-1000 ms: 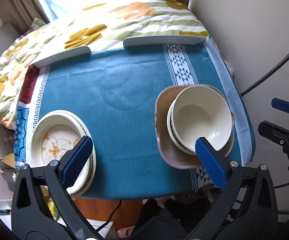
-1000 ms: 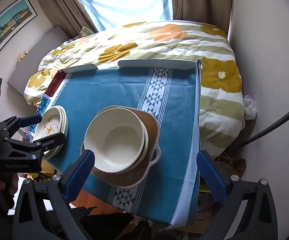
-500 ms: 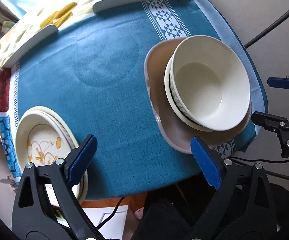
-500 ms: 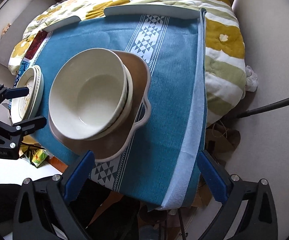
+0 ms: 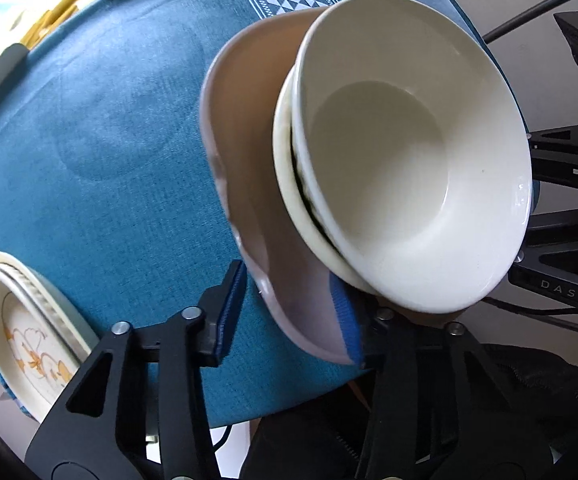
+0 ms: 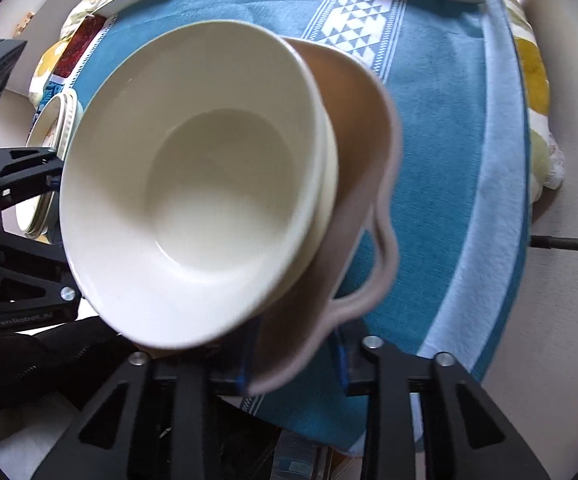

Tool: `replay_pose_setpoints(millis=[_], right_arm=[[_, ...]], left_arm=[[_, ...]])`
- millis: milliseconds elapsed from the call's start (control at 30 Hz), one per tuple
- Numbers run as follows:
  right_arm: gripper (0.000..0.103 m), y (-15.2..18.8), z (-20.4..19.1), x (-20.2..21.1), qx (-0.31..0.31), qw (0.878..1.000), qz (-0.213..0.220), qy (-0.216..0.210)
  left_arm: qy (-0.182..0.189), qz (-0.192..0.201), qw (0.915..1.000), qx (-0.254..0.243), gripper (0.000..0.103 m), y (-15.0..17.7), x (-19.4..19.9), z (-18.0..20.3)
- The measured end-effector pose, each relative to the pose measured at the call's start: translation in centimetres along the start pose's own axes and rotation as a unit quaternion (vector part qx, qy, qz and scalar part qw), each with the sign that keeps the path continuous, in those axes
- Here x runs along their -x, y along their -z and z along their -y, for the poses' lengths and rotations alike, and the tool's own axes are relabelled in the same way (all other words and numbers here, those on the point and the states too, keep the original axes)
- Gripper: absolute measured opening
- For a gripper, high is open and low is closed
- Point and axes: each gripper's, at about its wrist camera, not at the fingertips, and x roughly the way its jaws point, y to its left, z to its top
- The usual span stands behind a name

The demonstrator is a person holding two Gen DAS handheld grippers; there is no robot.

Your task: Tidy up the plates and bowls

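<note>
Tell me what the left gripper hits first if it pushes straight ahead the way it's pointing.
The left gripper would meet the brown dish almost at once: its near rim already sits between the open fingers. Right behind it come the stacked cream bowls resting in that dish, though how far behind is unclear.

Bare blue cloth (image 5: 101,128) lies open between the stacked plates (image 5: 29,320) at the worktop's left edge and the brown dish (image 5: 245,128) carrying bowls (image 5: 409,152).
</note>
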Motion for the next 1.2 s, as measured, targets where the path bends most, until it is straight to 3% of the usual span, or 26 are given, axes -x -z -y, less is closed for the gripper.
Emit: replay_pose_setpoints(millis=[33,100,433,800,1200], right_arm=[[0.017,0.0,0.0,-0.2,0.001,1.000,0.002,-0.006],[0.017,0.2,-0.1,-0.3,0.004,1.000,0.005,-0.011],[0.017,1.5,-0.9,0.5,0.034,0.998,0.044,0.013],[0.017,0.4,-0.9,3.3,0.075,0.995,0.064,0.031],[0.017,-2.1,-9.4,6.6,0.160,0.984,0.073,0.028]], left_arm=[[0.007,-0.001,1.0000,-0.002,0.022,0.0,-0.2,0.2],[0.006,0.004,0.9999,-0.011,0.015,0.0,-0.3,0.8],[-0.025,0.067,0.9965,-0.043,0.016,1.3,1.0,2.3],[-0.030,0.110,0.9935,-0.007,0.016,2.8,4.8,2.2],[-0.057,0.141,0.9872,0.045,0.016,8.3,10.9,-3.6]])
